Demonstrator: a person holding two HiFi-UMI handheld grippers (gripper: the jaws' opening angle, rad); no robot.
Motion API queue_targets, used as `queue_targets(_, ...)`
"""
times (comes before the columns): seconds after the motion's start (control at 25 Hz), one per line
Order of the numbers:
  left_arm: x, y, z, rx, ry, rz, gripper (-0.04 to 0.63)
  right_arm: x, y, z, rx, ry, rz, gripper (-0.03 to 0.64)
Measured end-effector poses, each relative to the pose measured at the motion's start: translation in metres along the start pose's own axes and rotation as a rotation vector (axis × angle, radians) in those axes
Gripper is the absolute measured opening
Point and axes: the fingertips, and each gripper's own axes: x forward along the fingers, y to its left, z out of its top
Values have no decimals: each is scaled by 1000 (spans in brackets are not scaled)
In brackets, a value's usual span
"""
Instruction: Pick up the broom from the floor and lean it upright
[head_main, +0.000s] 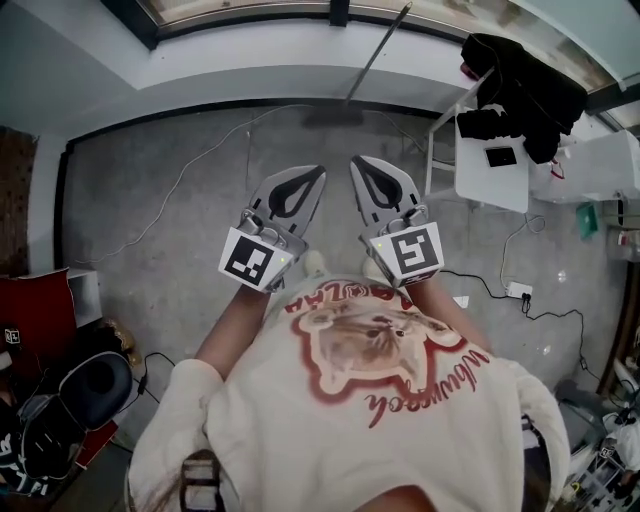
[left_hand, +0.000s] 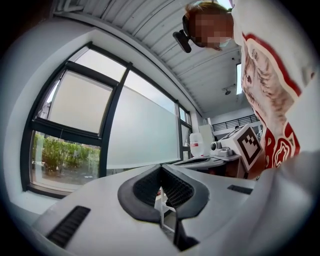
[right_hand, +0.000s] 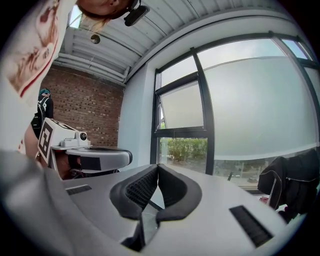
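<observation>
The broom (head_main: 375, 55) leans upright against the low wall under the window at the far side, with its dark head (head_main: 335, 117) on the grey floor. Both grippers are held close to the person's chest, well back from it and pointing toward it. My left gripper (head_main: 318, 172) is shut with nothing between its black pads, and the left gripper view shows its tips (left_hand: 161, 167) meeting. My right gripper (head_main: 357, 162) is also shut and empty, its tips (right_hand: 157, 166) touching in the right gripper view.
A white desk (head_main: 492, 170) with black clothing (head_main: 525, 90) piled on it stands at the right. A thin cable (head_main: 190, 170) runs over the floor, and a power strip (head_main: 518, 291) lies at the right. A red box (head_main: 40, 310) and black gear (head_main: 85, 390) sit at the lower left.
</observation>
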Motion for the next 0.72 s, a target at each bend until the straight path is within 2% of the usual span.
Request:
queue_targets(0.12,8,-20,1,1,6,-20,18,-17,-3,-5,-43,2,16,25)
queue_targets(0.32,20,-35,3,-20,-13,-9,18,-30,-6,-11,-49,6,57,25)
queue_targets(0.6,7,-25,-7,7,36,38,18,-29,-4,-1,-88,-27,66,25)
queue_targets(0.72,10,-29,1,-10,-12,34,18,-29,-3,0,-94,-41,65,25)
